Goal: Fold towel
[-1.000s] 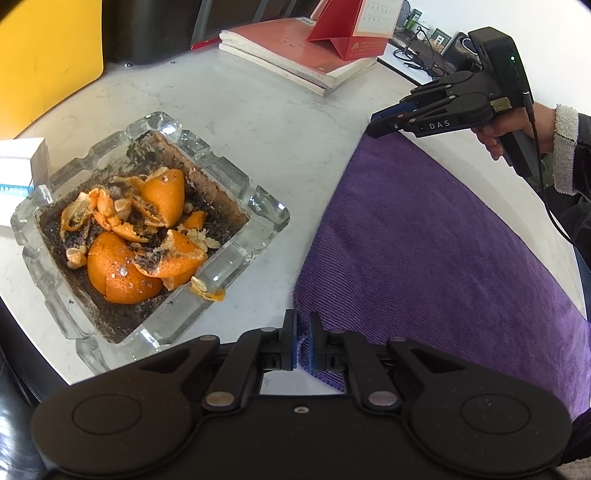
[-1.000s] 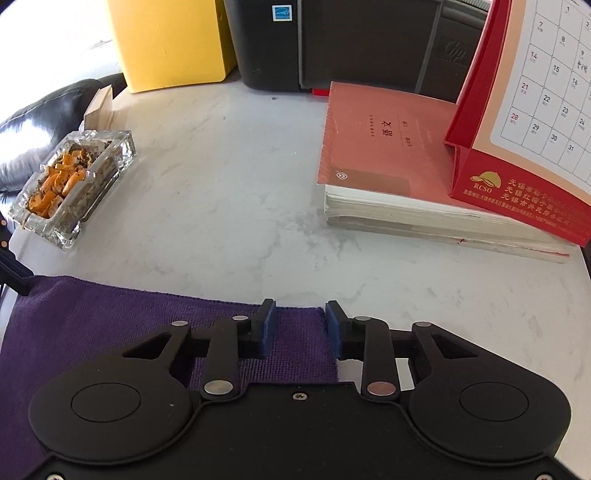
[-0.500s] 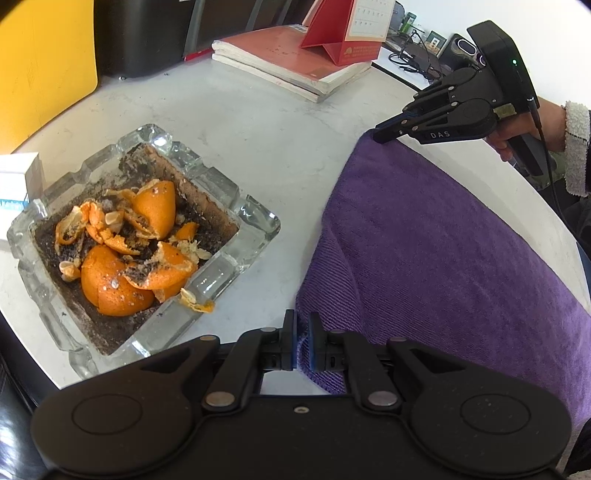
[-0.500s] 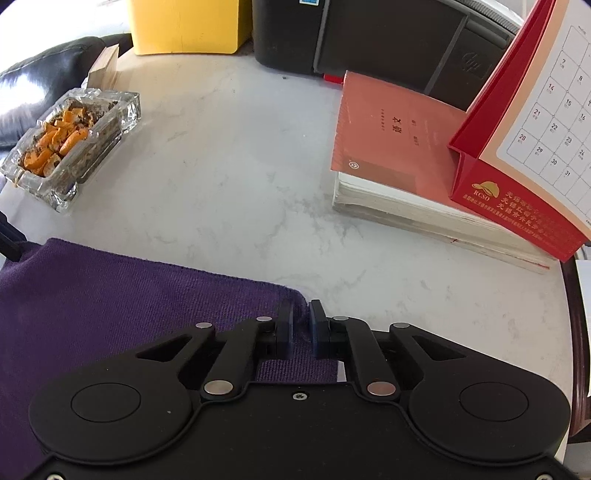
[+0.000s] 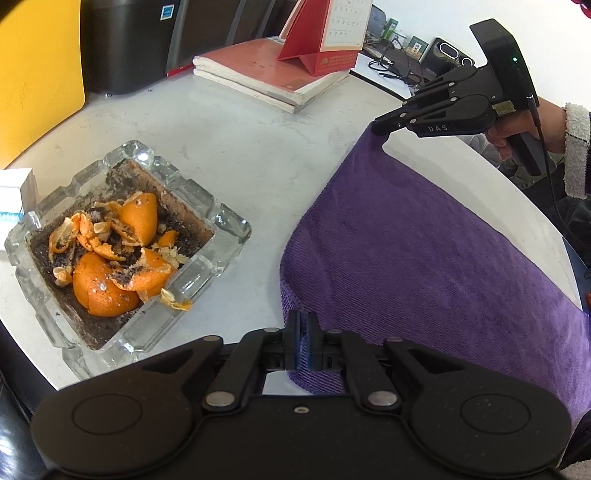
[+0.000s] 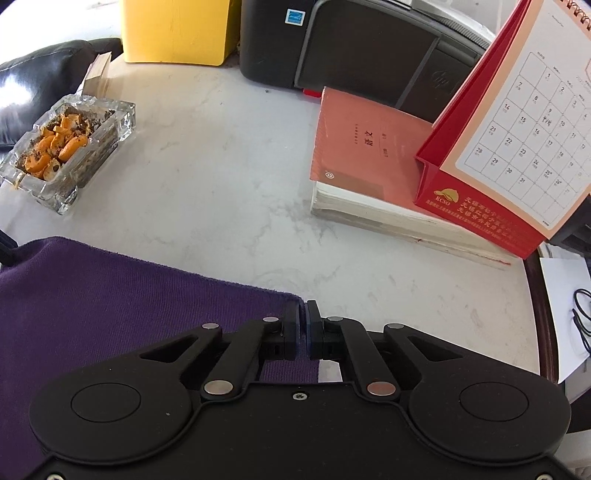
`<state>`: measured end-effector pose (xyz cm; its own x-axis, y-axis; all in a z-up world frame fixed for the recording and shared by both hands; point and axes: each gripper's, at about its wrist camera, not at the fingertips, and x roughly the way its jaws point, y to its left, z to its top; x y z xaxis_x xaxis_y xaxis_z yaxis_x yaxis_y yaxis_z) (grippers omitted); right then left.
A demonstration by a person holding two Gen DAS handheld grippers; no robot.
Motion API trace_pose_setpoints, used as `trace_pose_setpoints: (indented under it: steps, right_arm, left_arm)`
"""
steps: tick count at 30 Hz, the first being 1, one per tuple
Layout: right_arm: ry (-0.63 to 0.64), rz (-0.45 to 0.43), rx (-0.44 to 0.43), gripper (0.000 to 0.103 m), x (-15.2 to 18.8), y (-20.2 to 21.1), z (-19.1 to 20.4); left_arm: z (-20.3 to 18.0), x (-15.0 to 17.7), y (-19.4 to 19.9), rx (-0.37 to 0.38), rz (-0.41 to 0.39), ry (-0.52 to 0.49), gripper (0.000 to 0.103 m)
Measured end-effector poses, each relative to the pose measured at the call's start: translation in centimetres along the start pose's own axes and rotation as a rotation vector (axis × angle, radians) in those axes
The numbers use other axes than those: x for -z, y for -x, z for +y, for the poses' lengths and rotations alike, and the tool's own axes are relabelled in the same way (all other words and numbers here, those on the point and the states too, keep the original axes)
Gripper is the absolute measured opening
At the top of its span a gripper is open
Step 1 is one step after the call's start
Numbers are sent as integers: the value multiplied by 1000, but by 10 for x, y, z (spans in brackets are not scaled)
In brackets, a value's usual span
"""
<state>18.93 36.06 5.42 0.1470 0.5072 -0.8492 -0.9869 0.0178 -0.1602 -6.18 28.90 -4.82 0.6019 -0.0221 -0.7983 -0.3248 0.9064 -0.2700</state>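
A purple towel (image 5: 424, 251) lies spread on the white marble table (image 5: 229, 147). My left gripper (image 5: 303, 321) is shut on the towel's near left corner, the cloth pinched between its blue pads. In the left wrist view the right gripper (image 5: 380, 129), held by a hand in a fleece-cuffed sleeve, pinches the far corner and lifts it off the table. In the right wrist view my right gripper (image 6: 303, 314) is shut on that corner of the towel (image 6: 110, 295), whose edge rises toward the pads.
A glass ashtray (image 5: 122, 236) full of orange peel sits just left of the towel. Stacked books (image 6: 373, 173) with a red desk calendar (image 6: 509, 147) stand at the back right. A black printer (image 6: 369, 44) and a yellow box (image 6: 177, 29) line the far edge.
The right gripper's jaws closed on the towel's far corner and raised it off the table. The left gripper kept its pinch on the near corner and stayed nearly in place.
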Motion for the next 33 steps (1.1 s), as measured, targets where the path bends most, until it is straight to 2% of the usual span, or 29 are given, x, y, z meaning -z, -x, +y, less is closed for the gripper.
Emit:
trace_pose_setpoints:
  steps: [14,27,33]
  right_arm:
    - [-70,-19,93,3,30,57,15]
    - [-205,12,182,3,101,108,31]
    - [-267,32,218,3,139,128,35]
  left_arm:
    - [-49,14,15,112,-22,-104,3]
    - [-114,37,5,260,47,-239,3]
    - [-142,43,-1,297,82,-294,3]
